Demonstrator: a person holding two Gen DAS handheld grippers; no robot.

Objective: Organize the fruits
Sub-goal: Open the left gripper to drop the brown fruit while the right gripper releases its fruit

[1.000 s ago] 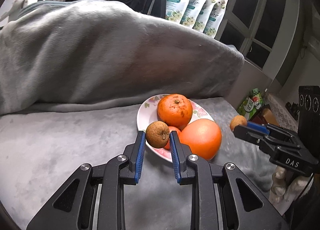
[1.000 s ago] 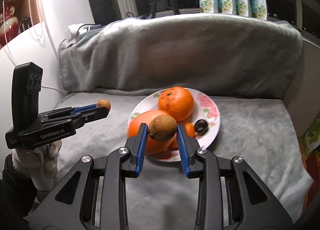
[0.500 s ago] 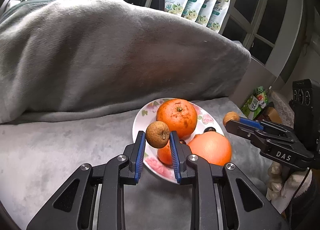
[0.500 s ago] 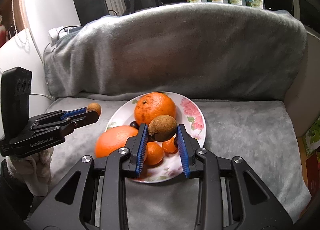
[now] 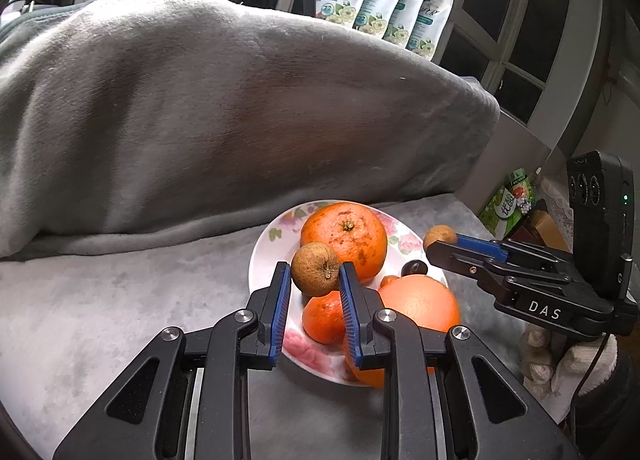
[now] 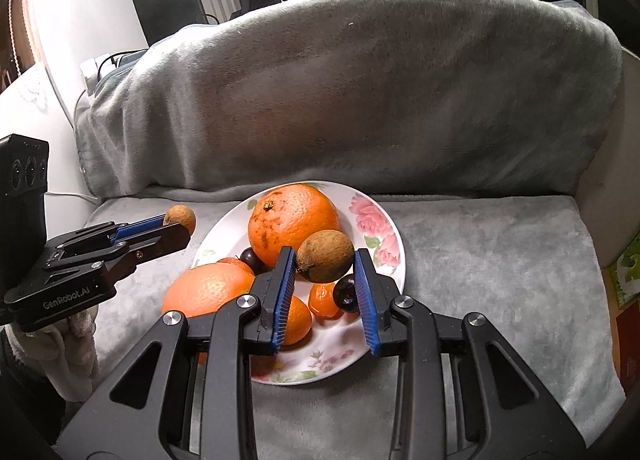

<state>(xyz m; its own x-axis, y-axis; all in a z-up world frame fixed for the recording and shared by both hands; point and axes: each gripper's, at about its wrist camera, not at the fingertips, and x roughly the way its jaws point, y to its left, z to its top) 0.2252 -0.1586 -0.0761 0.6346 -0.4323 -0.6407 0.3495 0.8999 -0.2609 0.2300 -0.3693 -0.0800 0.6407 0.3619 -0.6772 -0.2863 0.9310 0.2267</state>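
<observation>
Two brown fruits held above the loaded plate.
A grey fleece blanket (image 6: 360,99) is draped behind; a white floral plate (image 6: 376,219) is loaded with a large orange (image 6: 292,219) and smaller citrus. A small round brown fruit (image 5: 315,268) is clamped by the left gripper (image 5: 314,292); a second brown fruit (image 6: 325,256) is seen between the right gripper's (image 6: 325,292) wider-set fingers, full contact unclear.

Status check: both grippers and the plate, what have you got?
Left gripper shut on a brown fruit. Right gripper shut on another brown fruit. Both over the floral plate, crowded with oranges.
</observation>
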